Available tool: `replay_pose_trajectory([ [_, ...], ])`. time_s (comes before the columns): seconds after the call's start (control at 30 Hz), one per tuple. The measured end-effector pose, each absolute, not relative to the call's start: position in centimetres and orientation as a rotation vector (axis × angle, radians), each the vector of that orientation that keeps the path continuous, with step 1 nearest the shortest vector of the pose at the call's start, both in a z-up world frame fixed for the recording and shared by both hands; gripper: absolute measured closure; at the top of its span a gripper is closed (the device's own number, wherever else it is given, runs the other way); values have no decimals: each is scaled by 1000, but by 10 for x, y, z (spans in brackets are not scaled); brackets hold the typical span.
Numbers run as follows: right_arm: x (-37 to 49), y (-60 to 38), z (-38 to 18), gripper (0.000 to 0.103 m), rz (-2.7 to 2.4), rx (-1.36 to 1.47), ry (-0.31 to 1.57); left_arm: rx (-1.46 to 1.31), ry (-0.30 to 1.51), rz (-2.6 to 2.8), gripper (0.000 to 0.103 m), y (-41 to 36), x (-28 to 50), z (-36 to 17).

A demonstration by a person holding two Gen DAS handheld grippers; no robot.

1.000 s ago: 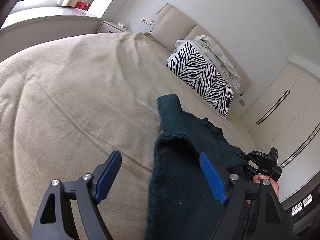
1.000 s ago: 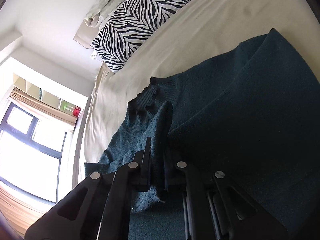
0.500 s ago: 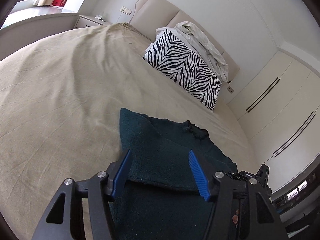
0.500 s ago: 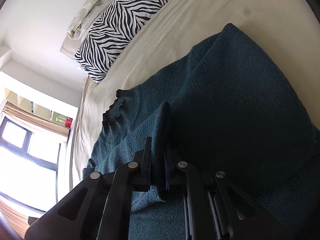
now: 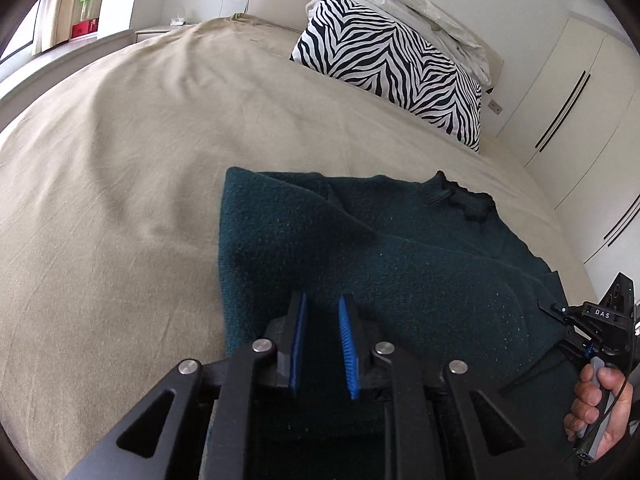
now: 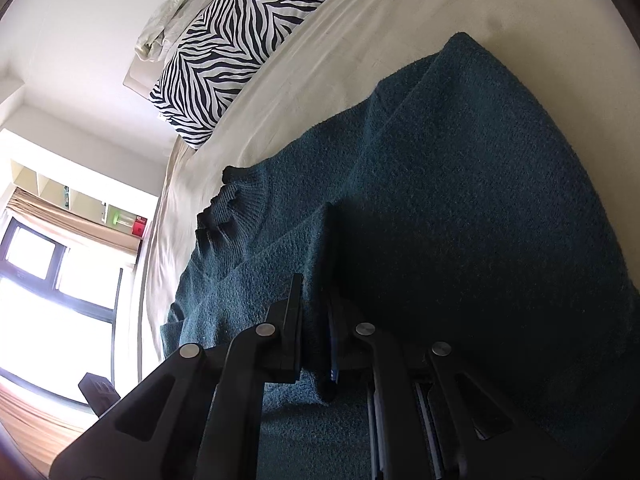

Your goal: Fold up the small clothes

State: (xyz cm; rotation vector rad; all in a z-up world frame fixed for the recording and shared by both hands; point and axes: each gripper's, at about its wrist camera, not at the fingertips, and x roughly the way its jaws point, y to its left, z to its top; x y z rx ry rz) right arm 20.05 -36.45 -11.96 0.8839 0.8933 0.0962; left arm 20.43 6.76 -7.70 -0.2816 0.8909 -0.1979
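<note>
A dark teal knit sweater lies on the beige bed, partly folded, its ribbed collar toward the pillow. My left gripper hovers over the sweater's near part; its blue pads stand a narrow gap apart with nothing visibly between them. My right gripper is shut on a raised fold of the sweater, which stands up between its fingers. The right gripper also shows in the left wrist view at the sweater's right edge, held by a hand.
A zebra-striped pillow with a crumpled white cloth leans on the headboard. The beige bedsheet spreads wide to the left. White wardrobe doors stand at the right. A window is beyond the bed.
My left gripper has narrowed from wide open to nearly shut and swung over the sweater. The right gripper has kept its hold on the fold; the sweater's left part now lies folded over.
</note>
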Motion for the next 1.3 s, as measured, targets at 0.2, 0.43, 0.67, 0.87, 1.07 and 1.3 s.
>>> replay_pose_trajectory([
  [0.2, 183, -369, -114, 94, 40, 871, 877, -289, 887, -209, 84, 70, 205, -79],
  [0.43, 169, -371, -72, 94, 27, 811, 773, -303, 877, -219, 84, 72, 203, -80],
  [0.67, 209, -355, -122, 81, 230, 900, 930, -271, 886, -238, 84, 75, 194, -76],
  [0.87, 136, -390, -97, 70, 59, 841, 853, -269, 870, -211, 66, 93, 135, -49],
  [1.07, 71, -386, -92, 46, 104, 734, 871, -286, 864, -201, 41, 94, 55, -34],
  [1.3, 8, -387, -77, 46, 99, 672, 905, -329, 927, -199, 40, 105, -17, -33],
])
